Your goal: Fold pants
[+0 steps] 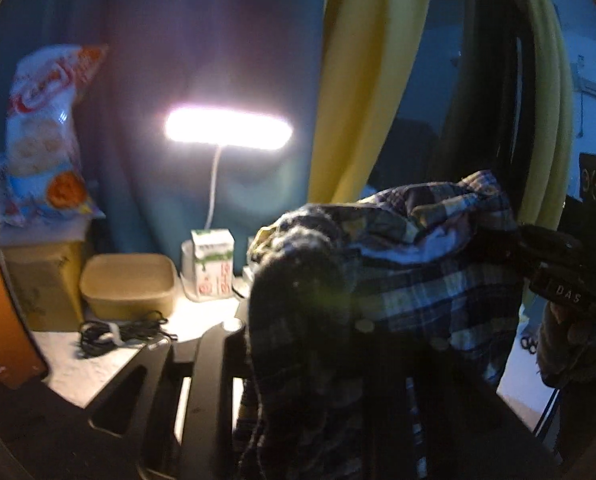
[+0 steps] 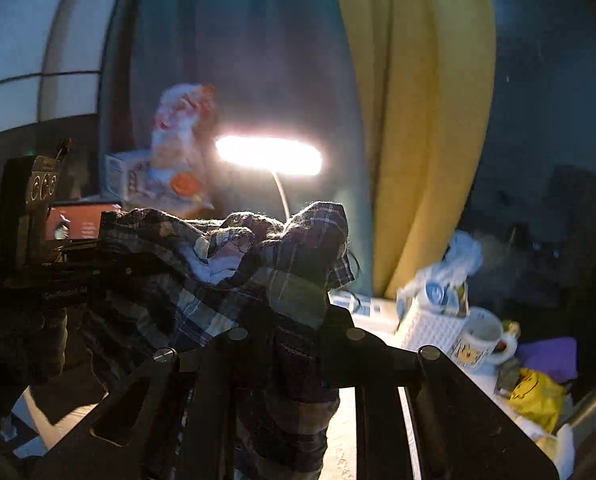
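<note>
I am holding the pants point(image 1: 398, 264) aloft above the table point(image 1: 98, 364), both grippers clamping them: left gripper point(image 1: 298, 320) and right gripper point(image 2: 294, 320) side by side, cloth bunching between them and hanging below.

Left gripper point(image 1: 298, 344): matte black frame w/ triangular cut-outs; round silver screw heads at finger bases.
Right gripper point(image 2: 294, 336): same black build, slotted silver screws; white "DAS" lettering is seen on its body in left wrist view.
Gloved hand point(image 1: 574, 344): dark glove; skin not visible.
</note>
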Demonstrator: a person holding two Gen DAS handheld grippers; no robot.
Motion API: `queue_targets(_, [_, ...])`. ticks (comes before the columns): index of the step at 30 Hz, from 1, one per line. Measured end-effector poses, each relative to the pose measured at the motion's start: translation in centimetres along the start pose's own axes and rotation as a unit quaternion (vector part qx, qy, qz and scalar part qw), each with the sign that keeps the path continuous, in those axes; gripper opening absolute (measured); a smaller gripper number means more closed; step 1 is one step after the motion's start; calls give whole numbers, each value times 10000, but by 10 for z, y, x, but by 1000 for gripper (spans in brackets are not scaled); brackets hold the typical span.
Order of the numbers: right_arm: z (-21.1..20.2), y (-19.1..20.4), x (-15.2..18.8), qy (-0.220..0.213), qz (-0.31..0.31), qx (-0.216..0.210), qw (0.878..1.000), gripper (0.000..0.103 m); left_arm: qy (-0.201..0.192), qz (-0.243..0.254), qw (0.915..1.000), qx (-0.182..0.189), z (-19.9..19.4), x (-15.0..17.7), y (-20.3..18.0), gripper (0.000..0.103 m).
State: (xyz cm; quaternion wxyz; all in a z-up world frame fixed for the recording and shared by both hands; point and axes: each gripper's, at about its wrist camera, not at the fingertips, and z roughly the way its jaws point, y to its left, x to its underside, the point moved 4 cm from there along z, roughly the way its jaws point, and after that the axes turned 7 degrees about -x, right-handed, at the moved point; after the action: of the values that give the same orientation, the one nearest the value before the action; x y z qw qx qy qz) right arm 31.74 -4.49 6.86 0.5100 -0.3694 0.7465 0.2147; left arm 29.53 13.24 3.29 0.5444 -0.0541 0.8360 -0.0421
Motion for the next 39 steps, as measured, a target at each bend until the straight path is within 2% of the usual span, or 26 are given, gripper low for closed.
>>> queue_targets(10, [-50,64,-28,-509,-443,-169,9976,17,-702,-41,9974,-133,-105,-15,17,21])
queue_targets(16, [-73,109,-34,-654,-615,-411,9951,17,-645,56,9978,-144,-162,-11,34,21])
queue_targets(22, [-60,131,-21,-499,-328,-790,9951,17,-420,135,9981,-427,-187,7,54,21])
queue_targets(26, [-24,134,-3,-138,-41,-1065,9942,17,-66,-40,9983,-585,-171,28,77,21])
queue_targets(29, [17,128,16,297,222,-1229,9917,17,459,-264,9964,-665,-138,53,98,22])
queue_targets(34, [90,115,56,1022,545,-1248,9854,17,1260,-576,9876,-740,-74,95,126,22])
queue_targets(39, [140,109,79,1445,513,-1253,9802,17,1716,-736,9787,-857,-26,123,147,22])
